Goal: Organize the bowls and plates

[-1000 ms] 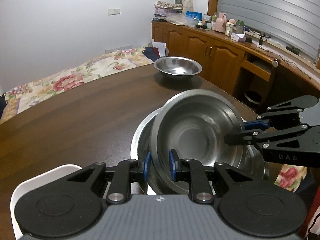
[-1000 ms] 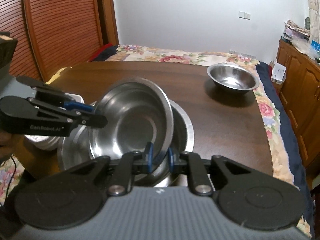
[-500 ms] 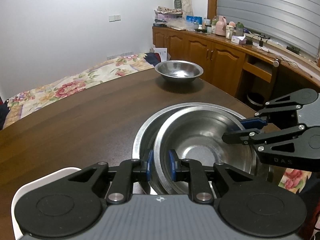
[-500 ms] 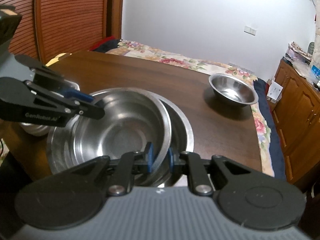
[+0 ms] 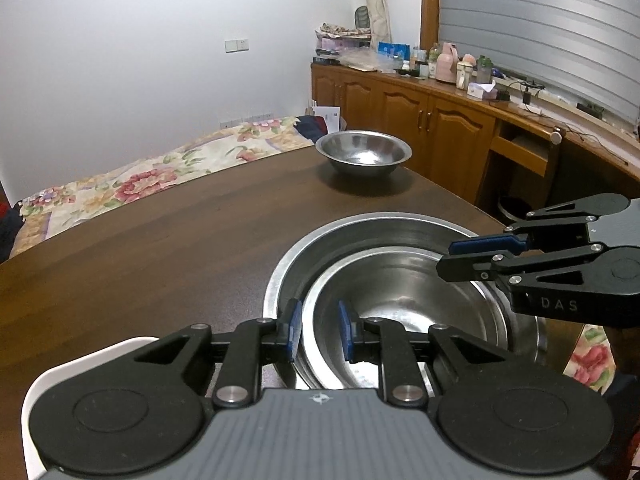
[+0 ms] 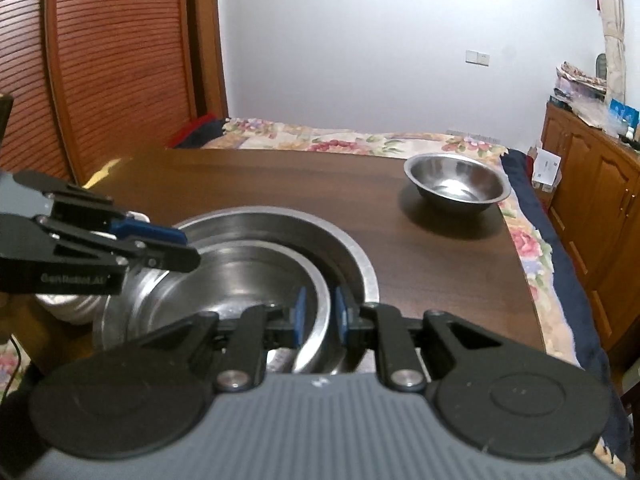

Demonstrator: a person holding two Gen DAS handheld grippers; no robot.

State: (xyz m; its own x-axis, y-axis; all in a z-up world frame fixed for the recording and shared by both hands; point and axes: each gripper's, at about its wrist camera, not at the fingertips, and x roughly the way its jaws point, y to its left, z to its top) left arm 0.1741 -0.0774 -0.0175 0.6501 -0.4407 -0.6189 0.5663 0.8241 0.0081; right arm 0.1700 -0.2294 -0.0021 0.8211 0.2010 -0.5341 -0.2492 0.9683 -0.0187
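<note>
My left gripper [image 5: 319, 330]: nearly closed, clamping inner steel bowl's [image 5: 404, 308] rim at 6 o'clock; my right gripper [image 6: 320, 312]: likewise, opposite rim | inner bowl: nested in large steel bowl [image 5: 360, 236] | small bowl [image 5: 363, 153]: table [image 5: 160, 248], 12 o'clock, far

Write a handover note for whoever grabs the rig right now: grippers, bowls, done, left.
Left gripper: shut on the near rim of the medium bowl.
Right gripper: shut on the same bowl's opposite rim.
Medium bowl sits roughly level inside the large bowl at the near edge of the table; whether fully seated, cannot tell.
Small bowl stands alone at the far corner.
White dish sits beside the large bowl.
Done: medium bowl lowered into the large one.
Left: release both fingers, fetch the small bowl, nest it.
</note>
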